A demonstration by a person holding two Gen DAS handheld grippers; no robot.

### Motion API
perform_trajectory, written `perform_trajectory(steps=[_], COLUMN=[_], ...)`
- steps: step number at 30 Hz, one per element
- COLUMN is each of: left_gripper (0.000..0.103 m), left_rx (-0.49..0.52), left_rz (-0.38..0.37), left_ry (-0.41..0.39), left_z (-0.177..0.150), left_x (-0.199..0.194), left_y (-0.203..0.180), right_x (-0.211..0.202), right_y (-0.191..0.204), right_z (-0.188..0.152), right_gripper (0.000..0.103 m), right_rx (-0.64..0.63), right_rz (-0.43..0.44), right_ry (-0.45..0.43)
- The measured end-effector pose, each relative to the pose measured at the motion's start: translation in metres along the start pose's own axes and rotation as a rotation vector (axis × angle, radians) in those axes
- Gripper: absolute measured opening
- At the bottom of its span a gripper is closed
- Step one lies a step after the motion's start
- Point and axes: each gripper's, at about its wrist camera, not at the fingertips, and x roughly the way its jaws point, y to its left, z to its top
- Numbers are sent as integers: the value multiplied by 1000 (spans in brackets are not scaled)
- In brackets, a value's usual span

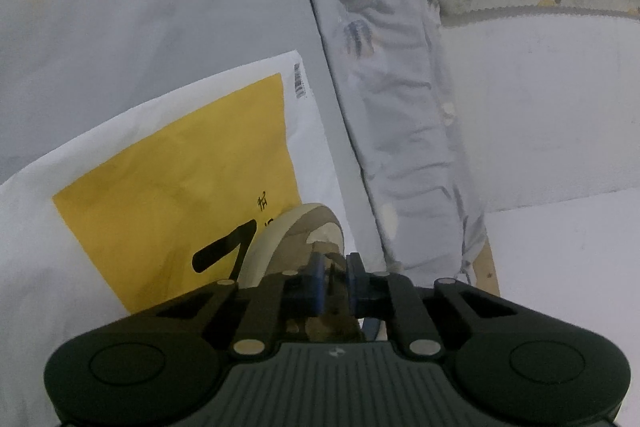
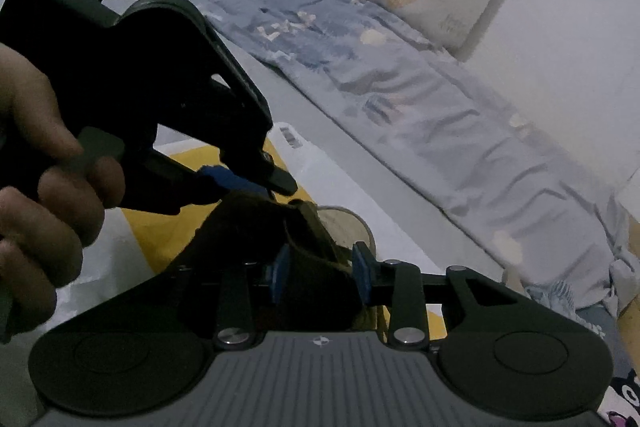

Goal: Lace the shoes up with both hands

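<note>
Left wrist view takes in the widest ground first: a grey bed sheet (image 1: 160, 27) with a rumpled blue quilt (image 1: 384, 87) heaped along the wall side, likely pushed over to leave a flat working patch. On that patch lies a white plastic bag with a yellow panel (image 1: 176, 167), and I judge it is there to keep the sole off the bedding. The shoe (image 1: 304, 231), tan with a pale rubber toe, sits on the bag's right part, toe pointing away from the person, so its throat faces both tools.

The left gripper (image 1: 332, 275) hovers over the top of the shoe, its blue pads a narrow gap apart; a thin pale strand seems to run between them, but whether they actually pinch it I cannot tell. In the right wrist view that same left tool is seen from the side, held in the person's left hand (image 2: 40, 155), tips angled down at the shoe's upper.

The right gripper (image 2: 320, 275) has its jaws spread on either side of the dark upper (image 2: 312, 251), gripping nothing, probably poised to steady the shoe or catch the lace.
</note>
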Motion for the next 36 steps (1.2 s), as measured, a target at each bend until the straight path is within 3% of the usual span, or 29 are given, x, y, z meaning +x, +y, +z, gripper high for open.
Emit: perform_trajectory(steps=[3, 15, 20, 28, 32, 35, 36], left_gripper=[0, 0, 0, 0, 0, 14, 26], left_rx=[25, 96, 90, 51, 99, 197, 238], left_rz=[13, 33, 17, 96, 182, 231, 236], left_ry=[-4, -30, -99, -311, -292, -268, -265], left_z=[-1, 2, 13, 36, 39, 37, 34], left_x=[0, -7, -19, -55, -54, -52, -53], left_y=[-2, -10, -11, -5, -11, -24, -31], right_x=[2, 7, 6, 1, -2, -5, -7], right_y=[4, 1, 3, 6, 5, -1, -3], right_z=[-3, -8, -10, -12, -11, -8, -8], right_gripper=[34, 34, 34, 34, 34, 34, 34], right_rx=[4, 49, 55, 71, 79, 119, 137], right_rz=[18, 37, 29, 37, 35, 34, 34], right_ry=[-2, 6, 9, 1, -13, -41, -52])
